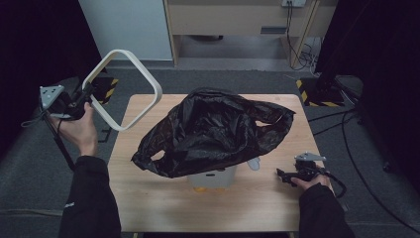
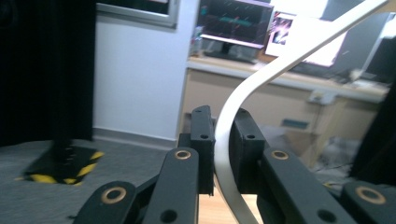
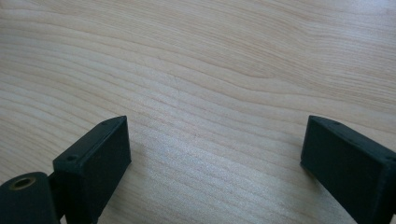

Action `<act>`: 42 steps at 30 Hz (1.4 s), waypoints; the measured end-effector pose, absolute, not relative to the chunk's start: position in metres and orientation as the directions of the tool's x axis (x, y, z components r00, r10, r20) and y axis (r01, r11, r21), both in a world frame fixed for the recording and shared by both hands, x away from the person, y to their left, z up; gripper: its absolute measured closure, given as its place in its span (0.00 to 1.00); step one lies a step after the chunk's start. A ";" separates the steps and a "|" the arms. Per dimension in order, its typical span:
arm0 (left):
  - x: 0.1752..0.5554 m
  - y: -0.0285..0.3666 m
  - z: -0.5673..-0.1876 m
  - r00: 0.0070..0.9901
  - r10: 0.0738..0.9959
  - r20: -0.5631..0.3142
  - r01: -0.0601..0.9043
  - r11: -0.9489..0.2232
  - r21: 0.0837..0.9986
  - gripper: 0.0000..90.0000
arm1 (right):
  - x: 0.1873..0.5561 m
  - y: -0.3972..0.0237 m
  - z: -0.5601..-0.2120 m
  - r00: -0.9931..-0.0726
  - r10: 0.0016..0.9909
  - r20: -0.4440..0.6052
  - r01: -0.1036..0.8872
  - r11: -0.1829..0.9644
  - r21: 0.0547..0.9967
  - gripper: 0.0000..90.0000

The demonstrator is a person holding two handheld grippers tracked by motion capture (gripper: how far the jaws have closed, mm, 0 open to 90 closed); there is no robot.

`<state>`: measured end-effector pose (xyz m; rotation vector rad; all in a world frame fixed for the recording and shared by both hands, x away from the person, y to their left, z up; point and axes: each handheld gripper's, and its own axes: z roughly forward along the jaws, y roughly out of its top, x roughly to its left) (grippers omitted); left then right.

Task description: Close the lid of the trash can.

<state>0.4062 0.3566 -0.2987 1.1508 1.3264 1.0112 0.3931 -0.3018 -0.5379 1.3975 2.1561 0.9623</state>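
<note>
One white frame [image 1: 122, 89] clamped in left gripper [image 1: 84, 95], one black bag [image 1: 213, 131]

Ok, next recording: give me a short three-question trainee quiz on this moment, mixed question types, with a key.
1. True or false: the left gripper is shut on the white ring frame.
2. Where is the right gripper?
A. lifted above the black bag
B. low at the wooden table, jaws apart with nothing between them
C. clamped on the white bin
3. Fill in: the black bag is draped over the top of a white ____.

Key:
1. True; the left gripper view shows the frame pinched between both jaws.
2. B; the right gripper view shows bare wood between the jaws.
3. bin
</note>
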 end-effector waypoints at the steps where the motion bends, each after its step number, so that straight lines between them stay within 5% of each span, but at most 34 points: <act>1: 0.405 0.356 -0.296 0.043 0.981 -0.188 0.086 0.184 0.979 0.90 | 0.393 -0.302 -0.538 -0.423 0.905 0.039 0.634 0.265 0.727 0.09; 23: 0.379 0.273 -0.254 0.430 0.882 -0.190 0.150 0.138 0.979 0.90 | 0.393 -0.304 -0.536 -0.422 0.906 0.031 0.634 0.271 0.724 0.17; 32: 0.380 0.244 -0.257 0.501 0.842 -0.203 0.192 0.120 0.974 0.90 | 0.393 -0.308 -0.522 -0.409 0.912 0.015 0.601 0.257 0.757 0.31; 42: 0.379 0.220 -0.259 0.534 0.820 -0.206 0.266 0.068 0.962 0.90 | 0.392 -0.311 -0.515 -0.393 0.919 0.028 0.584 0.226 0.780 0.34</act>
